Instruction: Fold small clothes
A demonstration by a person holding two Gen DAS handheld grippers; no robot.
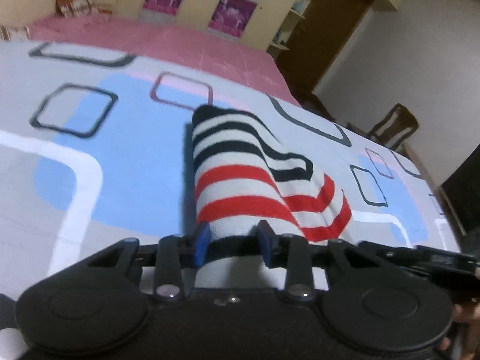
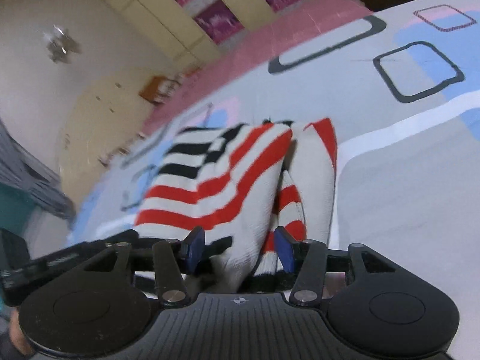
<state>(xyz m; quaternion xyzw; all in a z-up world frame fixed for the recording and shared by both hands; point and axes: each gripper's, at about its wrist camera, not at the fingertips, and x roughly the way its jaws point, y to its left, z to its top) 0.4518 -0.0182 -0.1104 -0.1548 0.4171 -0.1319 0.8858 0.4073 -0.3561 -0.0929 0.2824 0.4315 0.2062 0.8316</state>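
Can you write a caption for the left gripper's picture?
Left gripper at the near edge of a striped garment lying on a patterned bedsheet.

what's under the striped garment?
The striped garment lies bunched on the patterned bedsheet, between the fingers of the left gripper and the right gripper. Whether anything else lies beneath is hidden by its folds.

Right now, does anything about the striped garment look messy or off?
Yes. The striped garment lies bunched on the bedsheet, with folds humped up and its stripes kinked, not flat.
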